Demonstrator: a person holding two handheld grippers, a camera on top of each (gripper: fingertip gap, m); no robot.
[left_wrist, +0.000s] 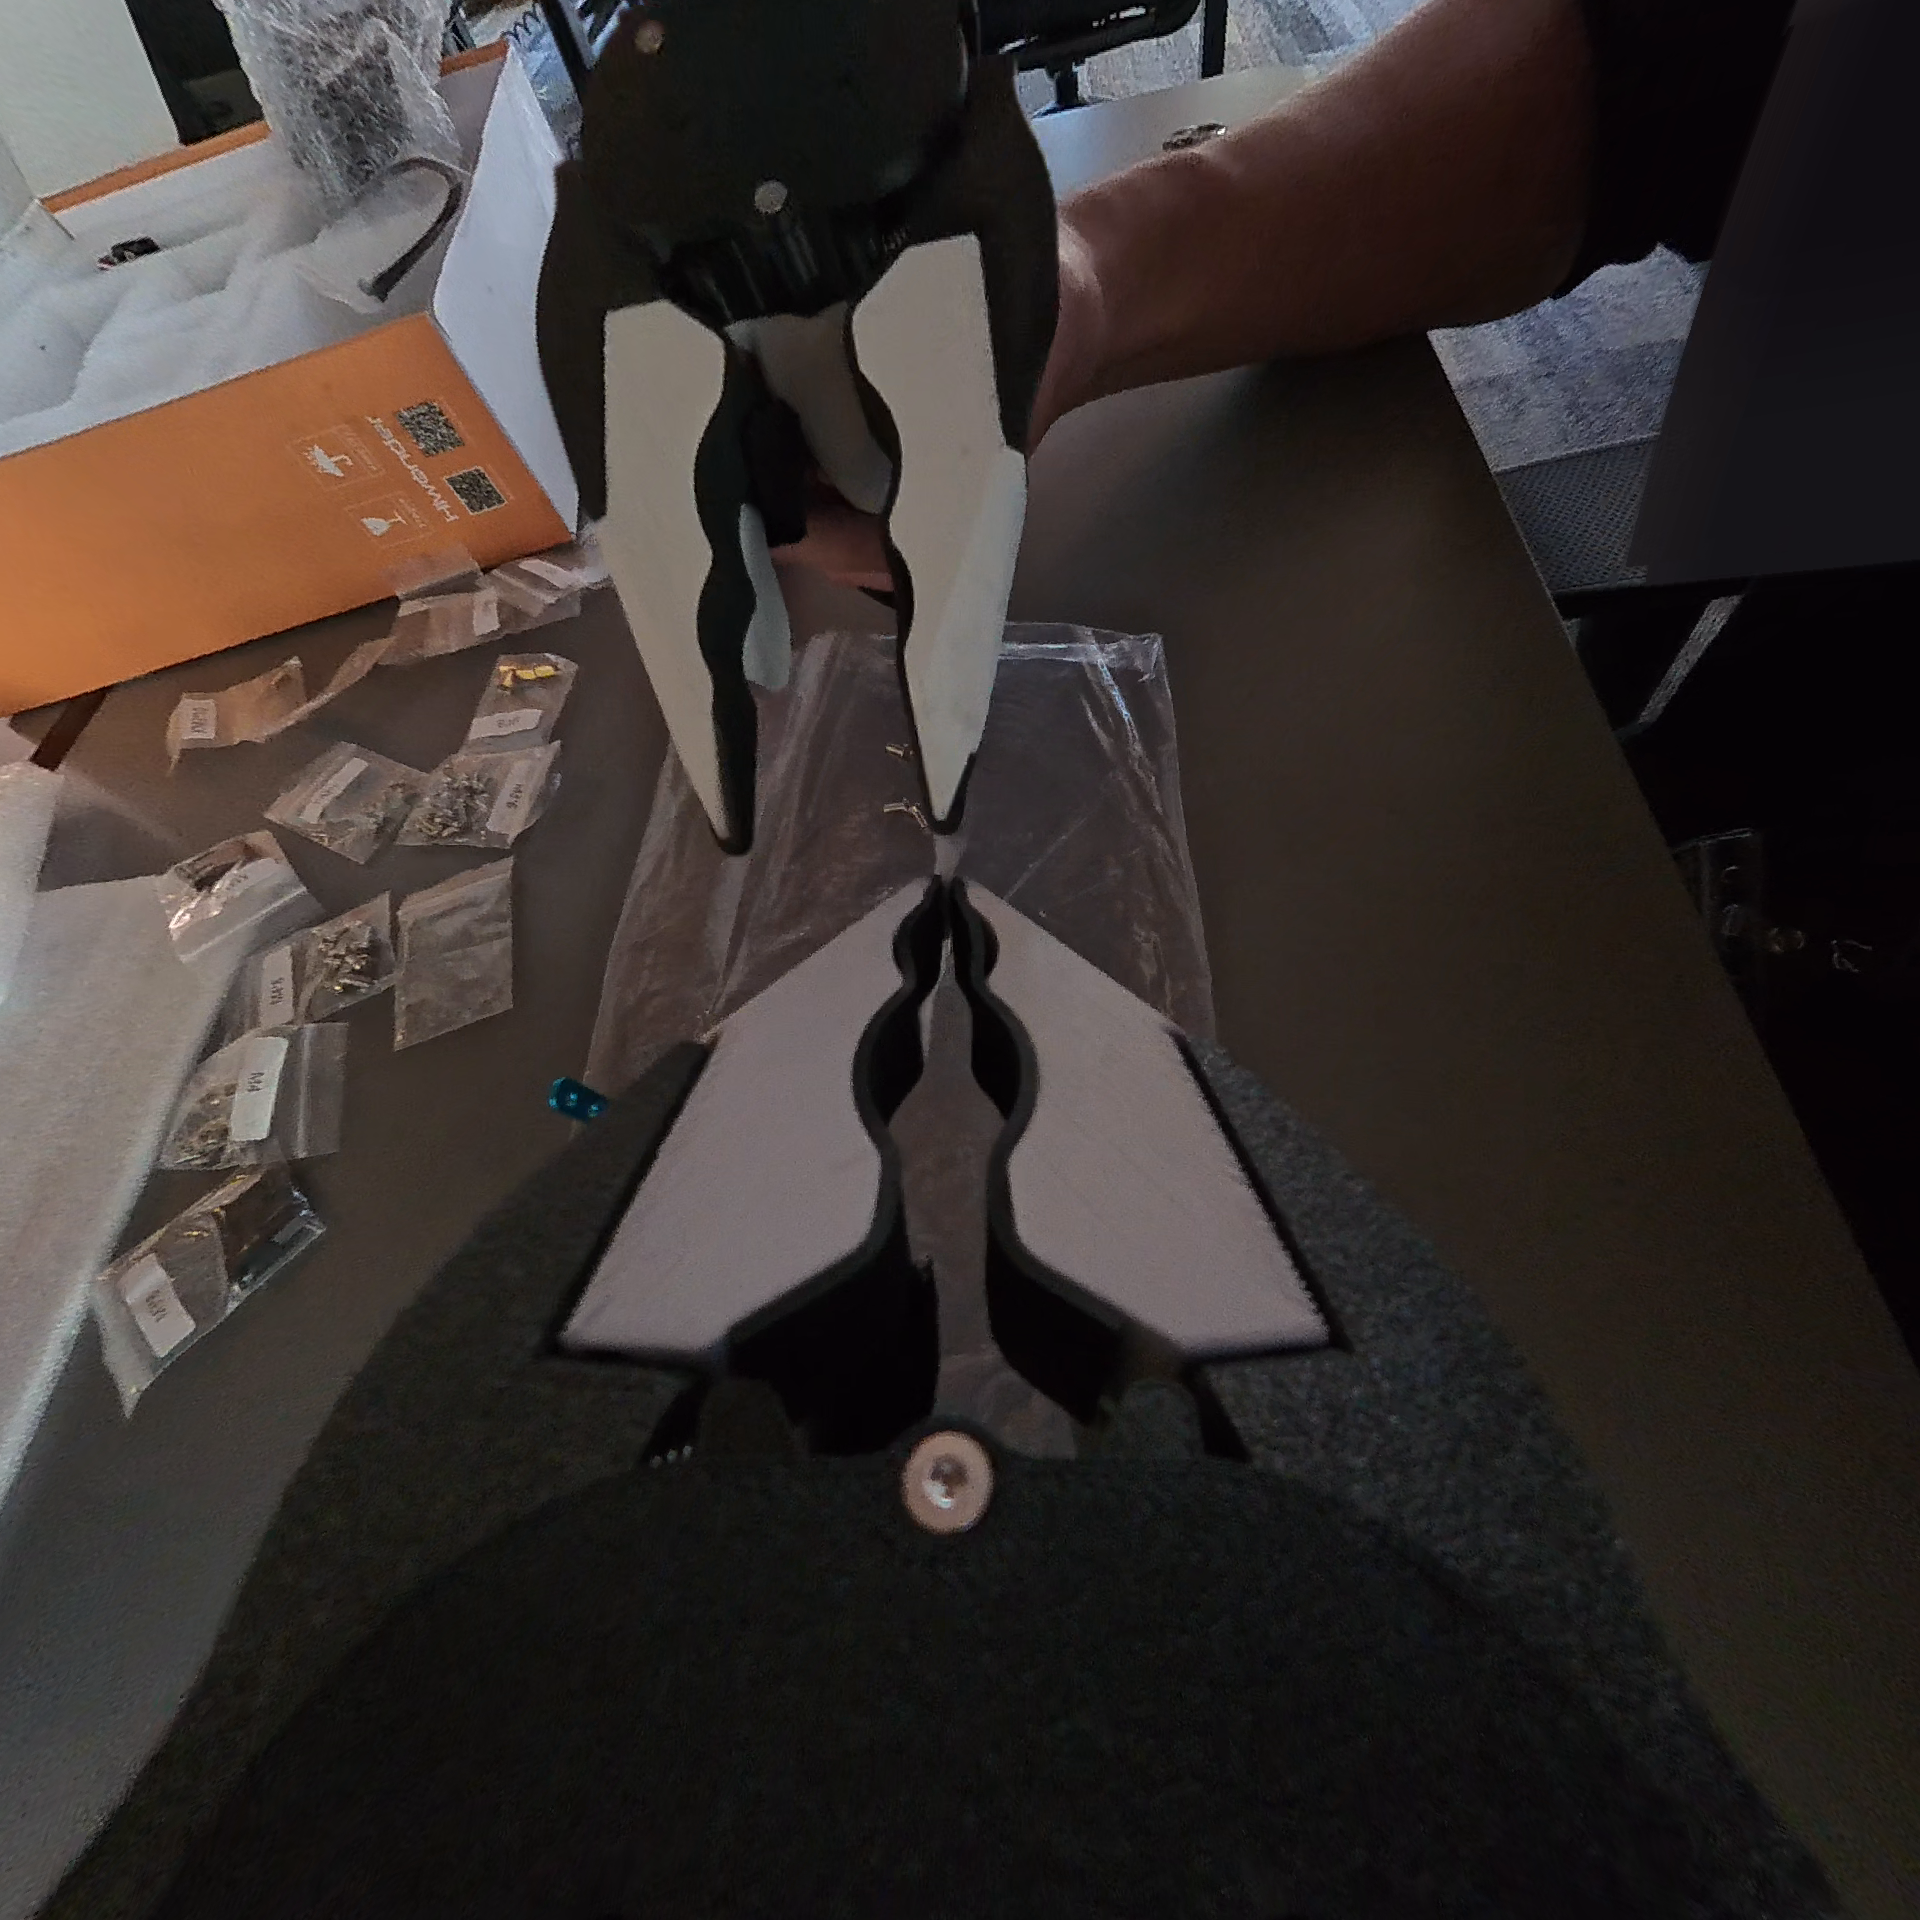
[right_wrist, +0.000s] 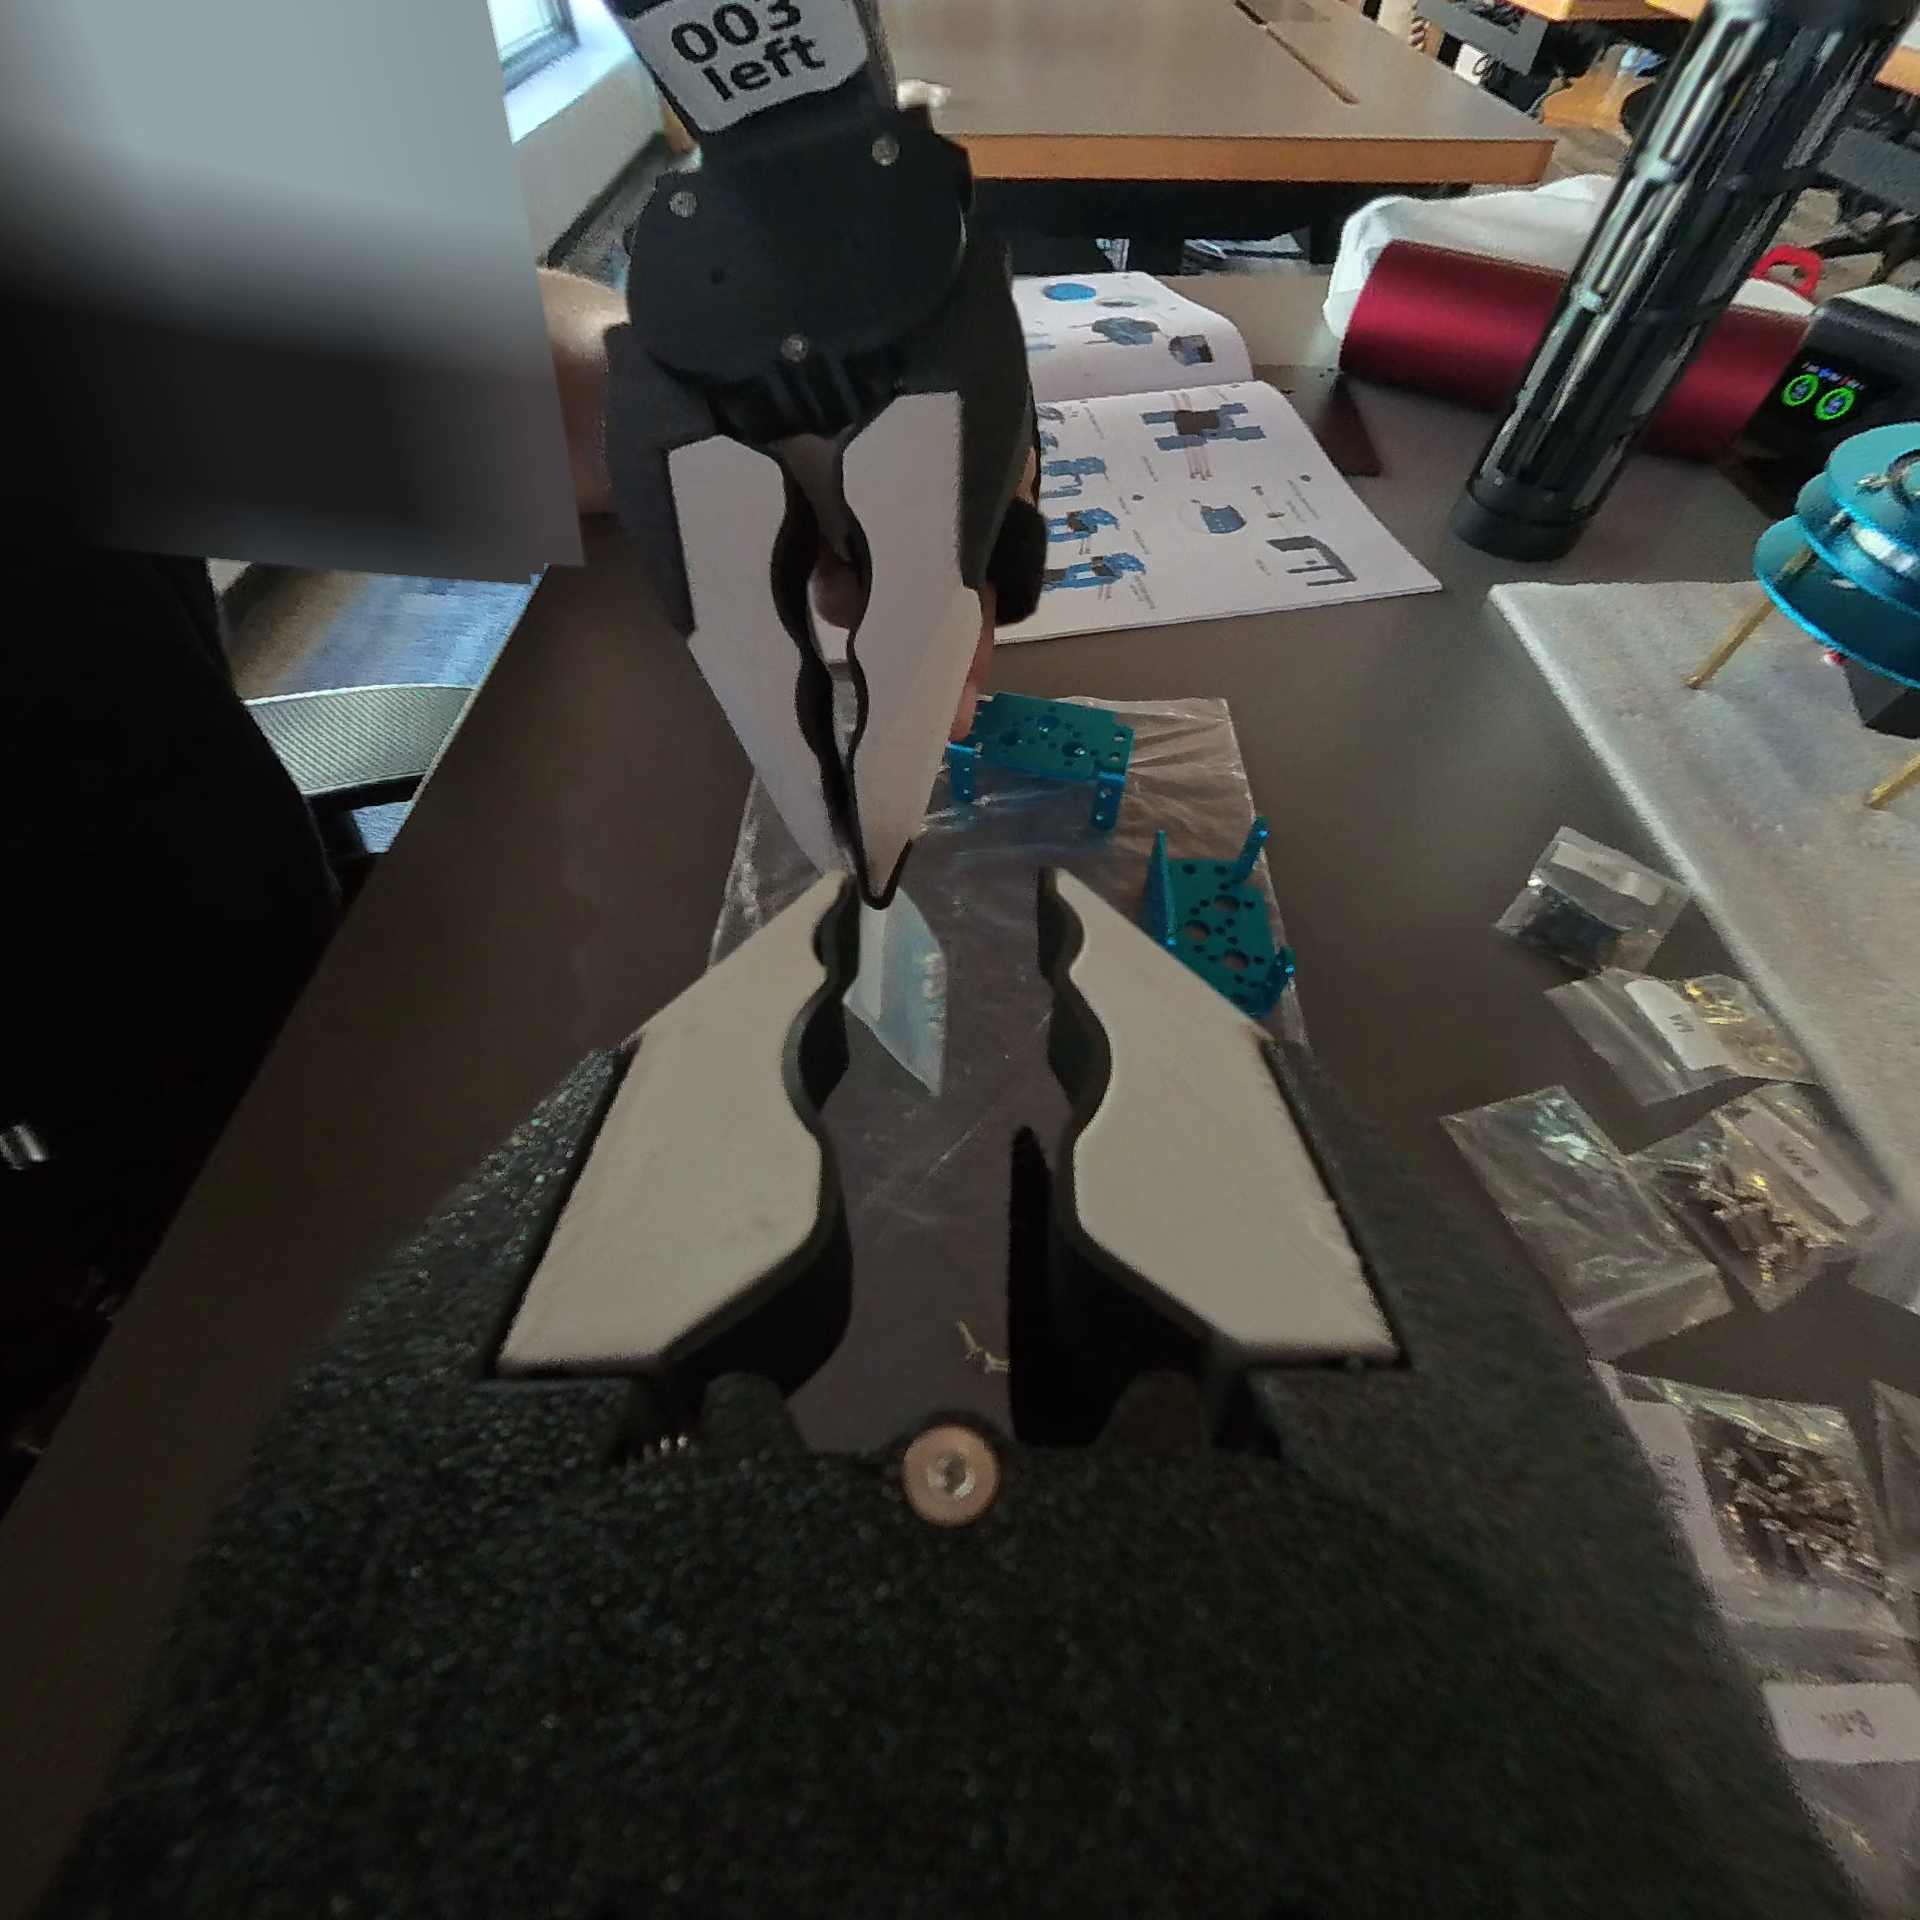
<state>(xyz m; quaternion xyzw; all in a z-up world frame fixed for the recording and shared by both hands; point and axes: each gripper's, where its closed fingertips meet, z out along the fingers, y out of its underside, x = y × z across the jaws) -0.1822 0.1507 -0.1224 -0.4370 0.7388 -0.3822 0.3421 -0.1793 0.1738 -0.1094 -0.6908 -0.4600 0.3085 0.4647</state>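
Right, two views facing each other over a dark table (left_wrist: 1403, 987).

Left tongs (left_wrist: 943, 888): tips pinched together on the top edge of a small clear plastic packet (right_wrist: 896, 982). The left wrist view only shows a pale sliver at the tips. The right wrist view shows the packet hanging below the tips, above the table.

Right tongs (right_wrist: 940, 888): spread wide, gripping nothing. The packet sits in the gap, just beside one finger; I cannot tell if they touch. The left wrist view confirms the spread, with a bare forearm (left_wrist: 1351, 229) behind them.

Both pairs are over a large clear plastic sheet (left_wrist: 1081, 831) lying flat on the table. Two tiny metal screws (left_wrist: 894, 805) lie on it just beside the right tongs' tips.

Left wrist view only:
- orange and white cardboard box (left_wrist: 260, 499) with white foam inside
- tiny blue metal part (left_wrist: 569, 1096) at the sheet's edge

Right wrist view only:
- two blue perforated metal brackets (right_wrist: 1039, 743) on the sheet, one flat and one on its side
- open illustrated paper booklet (right_wrist: 1195, 488) beyond them
- black cylinder (right_wrist: 1621, 260)
- dark red roll (right_wrist: 1507, 322)
- teal round disc assembly (right_wrist: 1870, 540) on brass standoffs over a white foam sheet (right_wrist: 1662, 748)

Both views show the scattered small zip bags of hardware (left_wrist: 457, 800), beside the sheet.
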